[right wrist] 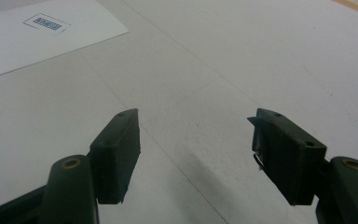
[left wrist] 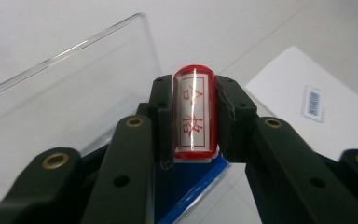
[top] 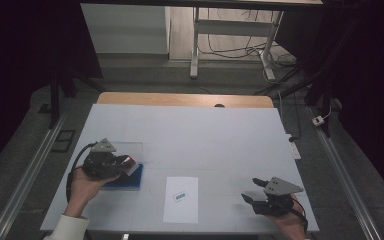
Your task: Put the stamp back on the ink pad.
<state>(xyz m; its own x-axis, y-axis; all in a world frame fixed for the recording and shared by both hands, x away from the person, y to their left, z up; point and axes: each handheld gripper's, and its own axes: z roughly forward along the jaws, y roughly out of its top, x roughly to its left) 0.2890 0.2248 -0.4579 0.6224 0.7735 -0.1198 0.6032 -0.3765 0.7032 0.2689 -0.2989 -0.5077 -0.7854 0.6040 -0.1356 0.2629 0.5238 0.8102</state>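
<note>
The left gripper has its jaws pressed on either side of a red stamp, a short cylinder with a white face bearing red characters, held clear of the bench. Just below and behind it lies a blue pad in a clear box whose lid stands open. In the high view the left gripper sits over that blue pad at the left of the white bench. The right gripper has its jaws wide apart with nothing between them, low over bare bench. In the high view it is near the front right edge. Between the two lies a white sheet with a small printed label.
</note>
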